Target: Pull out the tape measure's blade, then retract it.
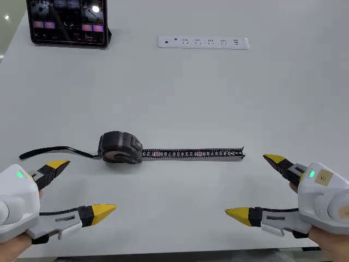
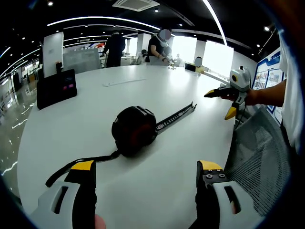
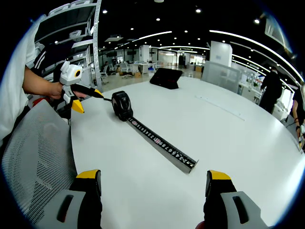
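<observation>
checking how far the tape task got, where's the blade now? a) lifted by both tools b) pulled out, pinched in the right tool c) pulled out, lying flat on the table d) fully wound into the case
c: the blade lies extended from the tape measure on the table, left tool and right tool both open and clear of it.
</observation>
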`<state>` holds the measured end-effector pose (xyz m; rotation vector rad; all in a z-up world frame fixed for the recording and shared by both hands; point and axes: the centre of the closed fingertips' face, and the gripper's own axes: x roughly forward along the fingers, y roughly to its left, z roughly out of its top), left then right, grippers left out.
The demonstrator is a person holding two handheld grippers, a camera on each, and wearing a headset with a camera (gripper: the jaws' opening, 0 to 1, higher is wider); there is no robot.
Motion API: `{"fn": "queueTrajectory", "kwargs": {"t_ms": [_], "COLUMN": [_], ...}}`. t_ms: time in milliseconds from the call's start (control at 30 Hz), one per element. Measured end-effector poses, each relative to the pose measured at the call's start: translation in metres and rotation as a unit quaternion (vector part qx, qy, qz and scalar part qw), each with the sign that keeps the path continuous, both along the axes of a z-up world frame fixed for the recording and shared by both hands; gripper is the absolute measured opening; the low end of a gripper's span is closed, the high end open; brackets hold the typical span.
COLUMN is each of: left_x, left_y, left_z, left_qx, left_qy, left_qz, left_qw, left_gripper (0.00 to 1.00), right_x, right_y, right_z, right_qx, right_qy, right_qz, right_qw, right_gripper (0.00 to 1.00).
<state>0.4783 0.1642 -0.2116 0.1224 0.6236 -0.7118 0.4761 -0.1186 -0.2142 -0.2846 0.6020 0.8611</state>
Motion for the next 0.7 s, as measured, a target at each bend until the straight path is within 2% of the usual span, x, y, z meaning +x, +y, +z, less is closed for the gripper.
{"fn": "queueTrajectory", "kwargs": {"t_ms": [367, 700], "left_x": [0.015, 0.025], "left_y": [-0.009, -0.018], "left_z": [-0.003, -0.005], "left_qx": [0.002, -0.009], "left_qy": [0.015, 0.025], "left_qz": [0.013, 0.027], "left_qw": [0.9998, 0.9993], "left_gripper": [0.85, 0.86], "right_x": [0.015, 0.025], "right_y": [-0.006, -0.013], "right_z": [0.0, -0.003], "right_qx": [-0.007, -0.017], "right_qy": [0.003, 0.007], "right_qz": [0.012, 0.03], "right_qw": [0.9999, 0.9994], "right_gripper": [0.88, 0.84]}}
